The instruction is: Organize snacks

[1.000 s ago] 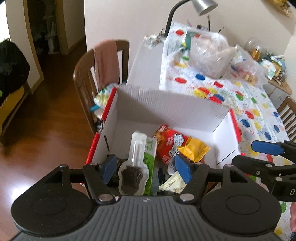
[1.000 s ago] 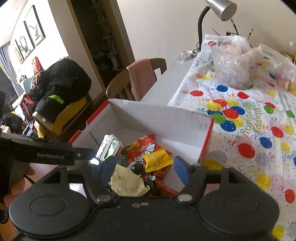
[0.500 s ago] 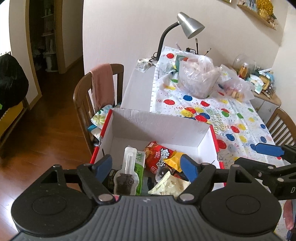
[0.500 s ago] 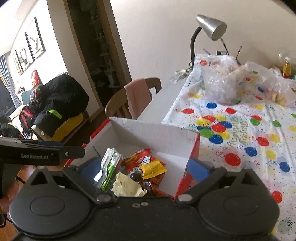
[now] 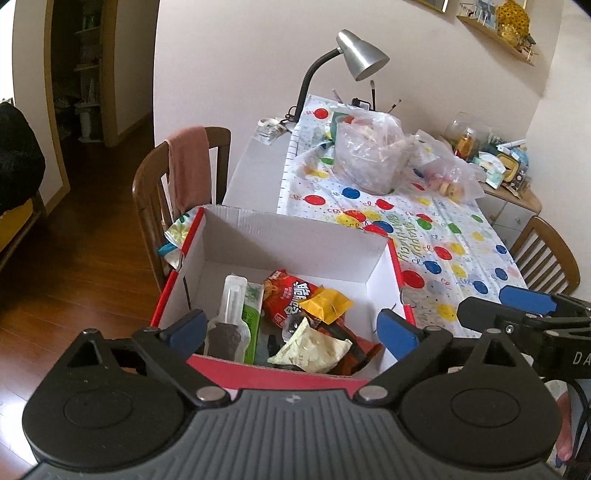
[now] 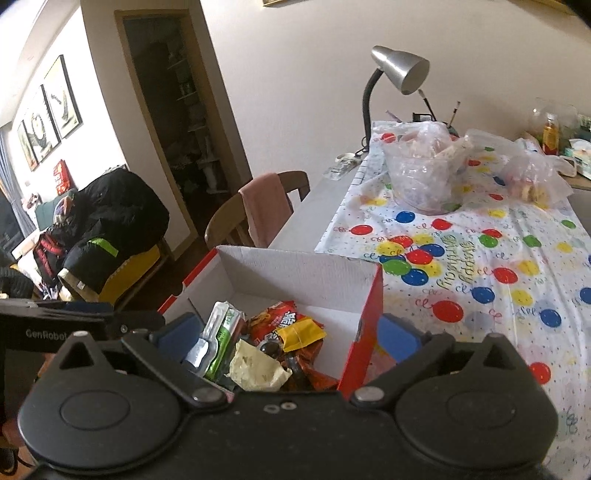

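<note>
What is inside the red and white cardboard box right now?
The box holds a red snack bag, yellow packet, pale wrapper, green pack and clear pouch. Items beneath stay covered.

The box is open on top, its far half bare; snacks crowd the near half. Bags block the far counter.

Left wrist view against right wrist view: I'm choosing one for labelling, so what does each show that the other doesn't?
Only the left wrist view shows a second wooden chair beyond the table and a wall shelf. Only the right wrist view shows framed pictures and a chair piled with dark clothing. Both show the red-and-white box holding snack packets, including the red packet, plus the balloon tablecloth, the lamp and the towel-draped chair.
</note>
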